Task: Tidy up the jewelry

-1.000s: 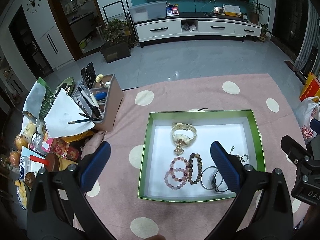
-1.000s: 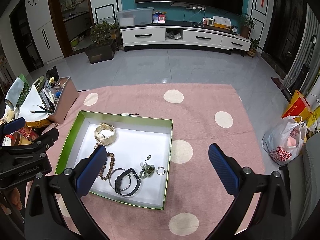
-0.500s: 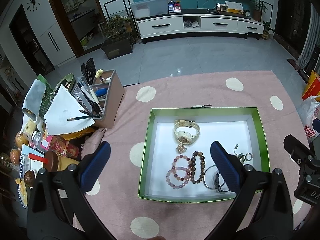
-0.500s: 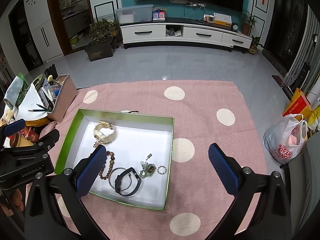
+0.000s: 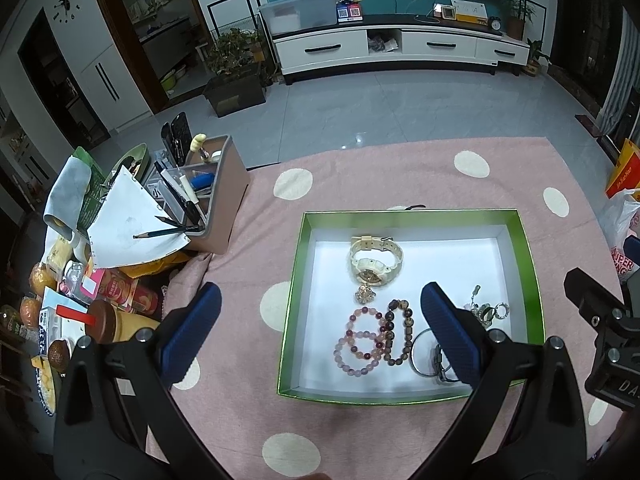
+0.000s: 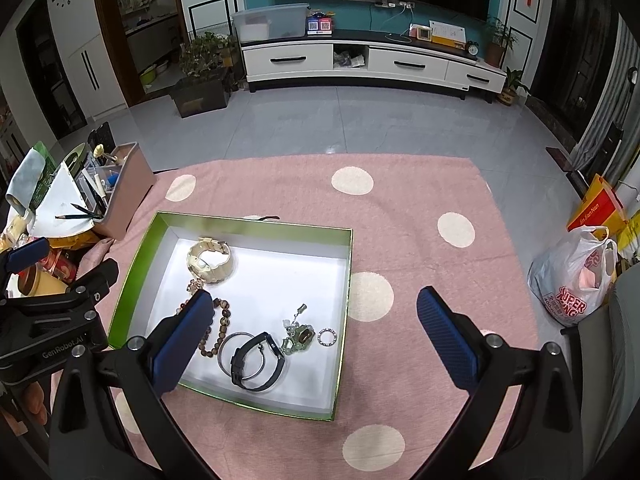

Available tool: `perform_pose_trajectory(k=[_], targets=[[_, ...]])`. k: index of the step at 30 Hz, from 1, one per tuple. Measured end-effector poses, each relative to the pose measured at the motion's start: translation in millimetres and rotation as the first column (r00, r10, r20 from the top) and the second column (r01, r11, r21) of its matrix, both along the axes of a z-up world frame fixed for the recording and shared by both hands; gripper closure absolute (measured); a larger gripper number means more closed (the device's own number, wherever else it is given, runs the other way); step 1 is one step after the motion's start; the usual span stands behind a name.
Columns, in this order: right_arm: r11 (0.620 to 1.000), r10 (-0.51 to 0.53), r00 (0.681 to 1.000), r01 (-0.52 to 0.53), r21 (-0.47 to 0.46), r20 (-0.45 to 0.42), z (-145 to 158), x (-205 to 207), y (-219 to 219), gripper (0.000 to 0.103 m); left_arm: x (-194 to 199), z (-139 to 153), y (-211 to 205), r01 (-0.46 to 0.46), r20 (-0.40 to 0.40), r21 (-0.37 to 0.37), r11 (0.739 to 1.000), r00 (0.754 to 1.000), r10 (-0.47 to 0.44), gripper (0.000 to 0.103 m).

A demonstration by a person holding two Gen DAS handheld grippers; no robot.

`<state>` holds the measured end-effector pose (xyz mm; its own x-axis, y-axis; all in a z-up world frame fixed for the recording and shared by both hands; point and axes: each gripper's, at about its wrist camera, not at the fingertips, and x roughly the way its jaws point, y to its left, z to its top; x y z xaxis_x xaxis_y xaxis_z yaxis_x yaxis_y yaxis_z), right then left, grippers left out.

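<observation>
A green-rimmed box [image 5: 532, 264] [image 6: 346, 304] with a white floor lies on the pink dotted cloth. In it are a cream watch [image 5: 376, 262] [image 6: 210, 260], a pink bead bracelet [image 5: 358, 340], a brown bead bracelet [image 5: 400, 332] [image 6: 218, 332], a silver bangle [image 6: 240, 354], a black band [image 6: 256, 362], a green charm [image 6: 298, 336] and a small ring [image 6: 328, 336]. My left gripper [image 5: 320, 330] hovers open above the box's near left side. Equally open, my right gripper [image 6: 314, 338] hangs over the box's near right part. Neither holds anything.
A brown desk organiser [image 5: 216, 204] with pens and paper stands left of the box, beside snacks and a drink cup [image 5: 116, 324]. A plastic bag [image 6: 576, 280] sits off the cloth to the right. Tiled floor and a TV cabinet [image 6: 372, 64] lie beyond.
Both grippers have drifted slightly, so the box sits a little lower in both views. Jewelry has not moved and both grippers stay open.
</observation>
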<state>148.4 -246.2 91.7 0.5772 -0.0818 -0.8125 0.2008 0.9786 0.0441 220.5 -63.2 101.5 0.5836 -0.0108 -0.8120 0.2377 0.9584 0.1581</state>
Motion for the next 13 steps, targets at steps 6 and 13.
perform_pose_trajectory(k=[6,13], targets=[[1.000,0.000,1.000,0.000,-0.002,-0.001,-1.5,0.1,0.9,0.001,0.9,-0.8,0.6,-0.002,-0.003,0.000,1.000,1.000,0.002,0.002],[1.000,0.001,1.000,-0.001,-0.001,-0.003,-1.7,0.3,1.0,0.001,1.1,-5.7,3.6,-0.011,-0.007,0.009,1.000,1.000,0.011,0.002]])
